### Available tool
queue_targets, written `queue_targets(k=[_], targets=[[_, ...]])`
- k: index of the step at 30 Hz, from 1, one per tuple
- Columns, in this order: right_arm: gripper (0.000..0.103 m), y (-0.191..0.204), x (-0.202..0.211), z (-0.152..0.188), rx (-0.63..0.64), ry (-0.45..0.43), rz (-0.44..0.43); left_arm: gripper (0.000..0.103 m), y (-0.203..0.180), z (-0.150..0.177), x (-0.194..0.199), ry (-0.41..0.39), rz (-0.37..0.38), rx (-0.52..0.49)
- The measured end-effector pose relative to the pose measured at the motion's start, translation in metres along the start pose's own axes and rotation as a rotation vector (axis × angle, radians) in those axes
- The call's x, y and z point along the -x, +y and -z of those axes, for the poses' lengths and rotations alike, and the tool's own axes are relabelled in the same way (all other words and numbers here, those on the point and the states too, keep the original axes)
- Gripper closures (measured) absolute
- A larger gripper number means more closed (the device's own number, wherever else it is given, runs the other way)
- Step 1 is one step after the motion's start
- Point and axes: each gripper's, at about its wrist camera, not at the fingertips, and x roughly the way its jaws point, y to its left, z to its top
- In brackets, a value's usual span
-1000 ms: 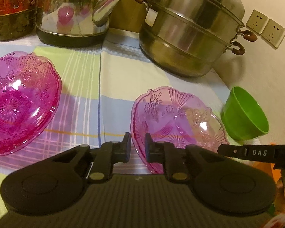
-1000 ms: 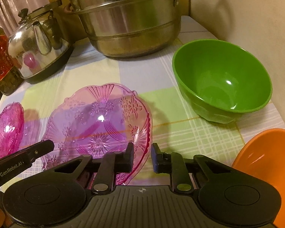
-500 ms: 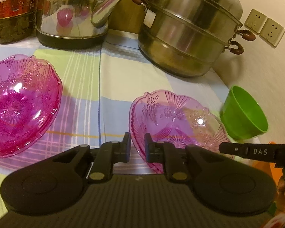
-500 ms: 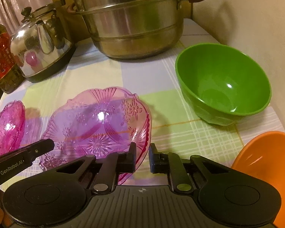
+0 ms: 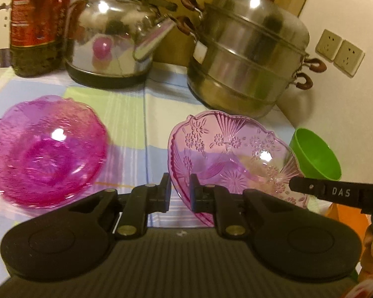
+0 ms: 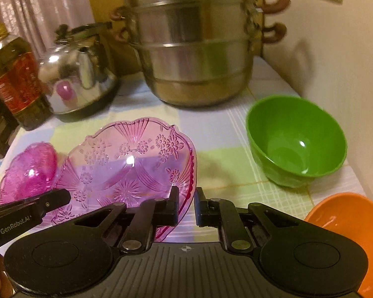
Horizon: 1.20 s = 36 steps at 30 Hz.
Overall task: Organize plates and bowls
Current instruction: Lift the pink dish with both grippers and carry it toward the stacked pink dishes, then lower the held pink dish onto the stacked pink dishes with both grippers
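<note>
Both claws have risen with the pale plate since earlier; left claw and right claw pinch opposite rims, pink stack lying leftward.

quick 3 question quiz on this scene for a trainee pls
1. True or false: the green bowl sits inside the orange bowl.
2. The left gripper and right gripper are both shut on the: A kettle, B pale plate, C pot.
3. In the left wrist view, what lies left of the pale plate?

Key: 1 false, they stand apart. 2 B, one on each side of its rim. 3 the dark pink bowl.
</note>
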Motion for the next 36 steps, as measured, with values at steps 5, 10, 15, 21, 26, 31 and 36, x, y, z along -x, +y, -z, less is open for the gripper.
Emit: queue_targets(k=[5,10,15,21,26,31,36], targets=[[0.091,0.02,0.017,0.007,0.009,-0.012,-0.025,0.09,0.01,0.003,0.031,-0.021,-0.031,0.006],[0.091,0.045,0.036,0.015,0.039,-0.018,-0.062,0.09,0.028,0.004,0.065,-0.035,-0.054,0.044],[0.091,0.077,0.054,0.022,0.077,-0.026,-0.09,0.09,0.046,0.007,0.1,-0.054,-0.088,0.072],[0.091,0.111,0.066,0.032,0.114,-0.025,-0.126,0.09,0.068,0.013,0.135,-0.067,-0.131,0.098],[0.091,0.135,0.073,0.041,0.136,-0.018,-0.149,0.09,0.085,0.021,0.158,-0.072,-0.161,0.111],[0.091,0.152,0.081,0.052,0.159,-0.013,-0.167,0.09,0.096,0.029,0.176,-0.077,-0.183,0.119],[0.091,0.163,0.083,0.059,0.177,-0.006,-0.176,0.09,0.105,0.034,0.185,-0.076,-0.193,0.125]])
